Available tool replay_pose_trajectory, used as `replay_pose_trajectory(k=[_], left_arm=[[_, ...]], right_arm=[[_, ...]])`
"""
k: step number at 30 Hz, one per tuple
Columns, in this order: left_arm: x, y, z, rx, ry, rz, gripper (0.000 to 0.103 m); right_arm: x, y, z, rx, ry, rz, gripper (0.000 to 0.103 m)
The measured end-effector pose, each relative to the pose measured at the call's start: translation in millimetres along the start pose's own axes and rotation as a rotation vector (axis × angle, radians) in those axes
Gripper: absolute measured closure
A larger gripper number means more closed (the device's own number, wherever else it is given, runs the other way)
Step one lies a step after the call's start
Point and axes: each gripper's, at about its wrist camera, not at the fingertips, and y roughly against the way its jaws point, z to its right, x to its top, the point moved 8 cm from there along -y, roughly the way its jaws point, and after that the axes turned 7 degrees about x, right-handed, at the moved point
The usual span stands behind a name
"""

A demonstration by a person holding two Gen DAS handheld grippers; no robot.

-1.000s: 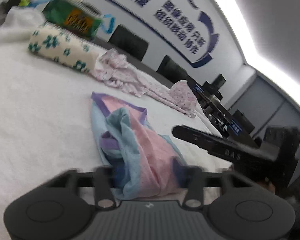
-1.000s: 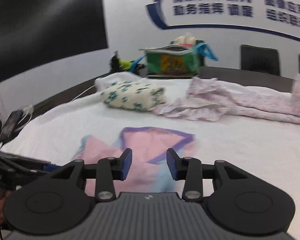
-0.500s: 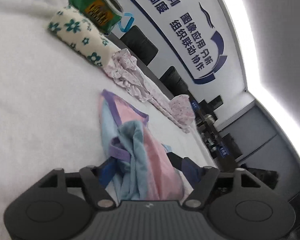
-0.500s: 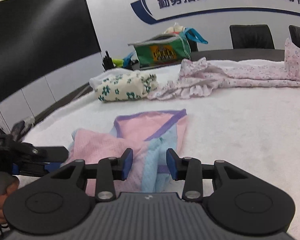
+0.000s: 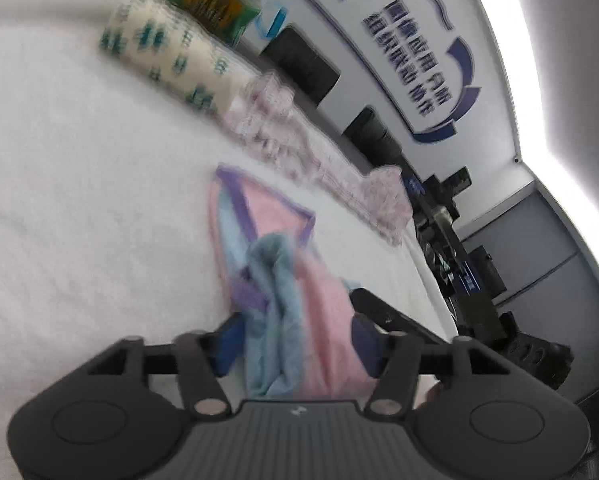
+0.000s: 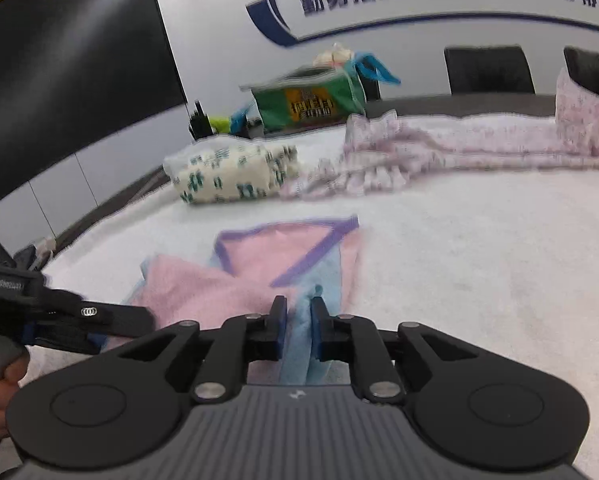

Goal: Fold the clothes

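The right gripper (image 6: pixel 299 328) fingers pinch the light-blue edge of the pink garment (image 6: pixel 259 276) lying on the white-covered desk (image 6: pixel 479 260), while the left gripper (image 5: pixel 295 336) fingers stand spread around its bunched near end.

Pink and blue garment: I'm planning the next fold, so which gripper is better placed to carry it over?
Right. The right gripper is shut on the pink and blue garment; the left gripper is open around it.
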Motion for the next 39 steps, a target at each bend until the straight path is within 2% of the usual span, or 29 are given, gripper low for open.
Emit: replay_pose_trajectory(k=[1, 2, 4, 7, 10, 12, 13, 14, 15, 17, 19, 20, 21, 22, 23, 28, 29, 30, 31, 34, 36, 37, 38, 39], left_arm=[[0.4, 0.9, 0.8, 0.001, -0.006, 0.008, 0.051], [-0.2, -0.1, 0.6, 0.001, -0.005, 0.008, 0.074], [-1.4, -2.1, 0.3, 0.001, -0.002, 0.008, 0.095], [-3.2, -5.2, -0.3, 0.001, 0.003, 0.009, 0.097], [-5.0, -8.2, -0.8, 0.0, 0.007, 0.01, 0.096], [-6.2, -10.3, -1.2, 0.0, 0.01, 0.01, 0.079], [-6.8, -11.3, -1.3, 0.0, 0.012, 0.01, 0.061], [-7.4, -12.3, -1.5, 0.0, 0.013, 0.011, 0.054], [-8.0, -13.3, -1.7, 0.0, 0.015, 0.011, 0.053], [-10.0, -15.2, -1.0, 0.006, 0.005, 0.007, 0.052], [-12.1, -17.1, -0.2, 0.014, -0.007, 0.002, 0.054], [-13.1, -18.0, 0.2, 0.018, -0.013, -0.001, 0.059], [-14.2, -18.9, 0.6, 0.022, -0.018, -0.003, 0.065], [-15.2, -19.8, 1.0, 0.025, -0.024, -0.006, 0.076], [-15.5, -19.9, 0.4, 0.028, -0.026, -0.009, 0.08], [-14.0, -19.4, -8.5, 0.009, 0.029, -0.051, 0.09], [-13.8, -19.5, -10.2, 0.001, 0.043, -0.061, 0.092], [-13.8, -20.0, -11.0, -0.008, 0.052, -0.072, 0.094], [-14.1, -20.7, -11.6, -0.016, 0.059, -0.082, 0.094], [-13.9, -24.7, -15.3, -0.023, 0.078, -0.086, 0.092], [-14.1, -23.1, -16.5, -0.049, 0.103, -0.081, 0.087], [-13.3, -16.2, -14.6, -0.054, 0.08, -0.06, 0.08], [-12.0, -7.3, -12.4, -0.056, 0.051, -0.028, 0.068], [-10.6, 1.7, -10.2, -0.057, 0.021, 0.004, 0.061]], right_arm=[[5.5, 5.0, -2.2, 0.001, 0.016, 0.026, 0.086], [11.1, 10.0, -4.8, 0.003, 0.032, 0.051, 0.086], [17.5, 13.1, -12.5, 0.042, 0.059, 0.065, 0.086], [15.3, 0.8, -23.7, 0.077, 0.084, 0.026, 0.086], [-2.9, -28.7, -22.6, 0.056, 0.076, -0.096, 0.086], [5.1, -25.7, -22.5, 0.063, 0.081, -0.085, 0.086], [9.9, -23.3, -22.6, 0.067, 0.084, -0.075, 0.085], [14.6, -20.9, -22.8, 0.072, 0.087, -0.066, 0.081], [24.9, -18.9, -23.7, 0.066, 0.102, -0.047, 0.072], [45.9, -18.8, -26.8, 0.054, 0.138, -0.02, 0.064], [61.8, -33.0, -33.1, 0.071, 0.179, -0.035, 0.064], [68.5, -42.1, -36.3, 0.083, 0.198, -0.049, 0.064], [71.3, -56.6, -38.5, 0.101, 0.202, -0.083, 0.064], [73.5, -71.7, -40.5, 0.119, 0.203, -0.119, 0.064], [75.8, -86.6, -42.5, 0.138, 0.205, -0.155, 0.064], [57.3, -141.6, -55.1, 0.128, 0.252, -0.326, 0.065], [52.2, -150.6, -57.8, 0.122, 0.268, -0.357, 0.069], [47.1, -159.5, -60.4, 0.115, 0.285, -0.388, 0.091], [46.1, -161.5, -60.4, 0.114, 0.284, -0.389, 0.102], [44.9, -164.1, -59.4, 0.114, 0.271, -0.38, 0.101], [44.3, -160.6, -58.6, 0.105, 0.282, -0.377, 0.099], [44.0, -158.7, -58.3, 0.1, 0.288, -0.376, 0.098], [48.7, -149.4, -58.0, 0.096, 0.303, -0.348, 0.094], [54.1, -139.0, -57.7, 0.092, 0.32, -0.317, 0.087]])
